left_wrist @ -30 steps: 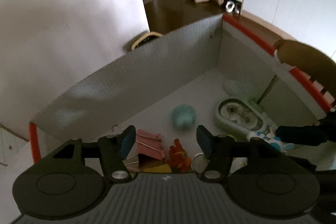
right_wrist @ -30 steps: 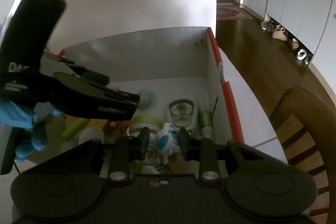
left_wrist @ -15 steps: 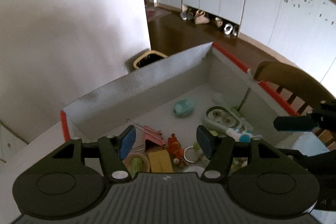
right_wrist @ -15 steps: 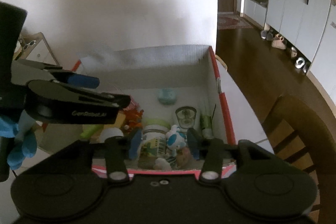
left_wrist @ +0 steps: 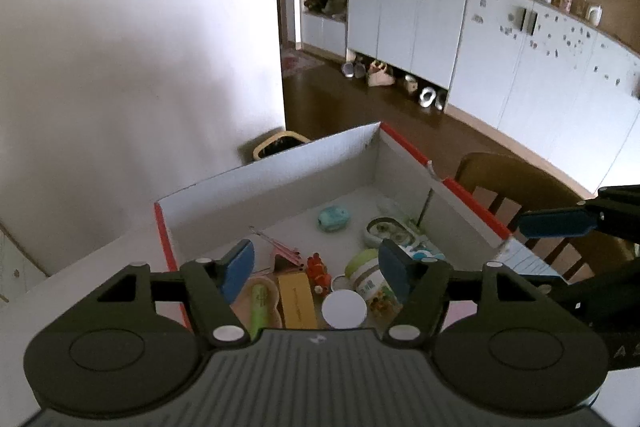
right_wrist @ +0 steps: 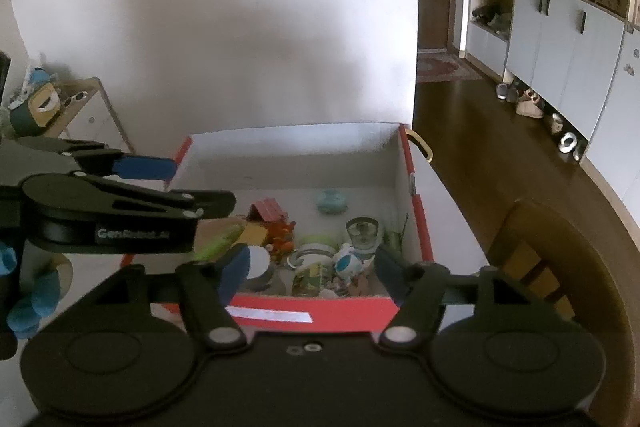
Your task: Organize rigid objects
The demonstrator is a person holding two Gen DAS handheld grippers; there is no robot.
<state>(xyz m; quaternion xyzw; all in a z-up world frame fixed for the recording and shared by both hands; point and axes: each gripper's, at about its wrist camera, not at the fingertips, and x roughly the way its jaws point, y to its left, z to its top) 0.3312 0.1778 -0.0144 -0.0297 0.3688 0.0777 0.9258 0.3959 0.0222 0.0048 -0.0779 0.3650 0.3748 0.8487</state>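
Jar [left_wrist: 370,277] lies in box [left_wrist: 280,183], probably beside toy [right_wrist: 347,262]

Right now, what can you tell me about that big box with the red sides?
The box looks like cardboard, red outside and pale grey-white inside, open-topped with upright walls. A strip of pale tape runs along its near red wall. It sits on a light tabletop, with a wooden chair beside it. Small odds and ends crowd its near half; the far half is mostly bare floor.

Dim indoors, lit by soft daylight, perhaps from behind the cameras. Broad grey shadow across the white wall [right_wrist: 248,39], deeper shade inside the box [left_wrist: 280,183]. Strong fisheye bending and dark vignette at the corners. Slight softness throughout, grainy in dark areas; no harsh glare
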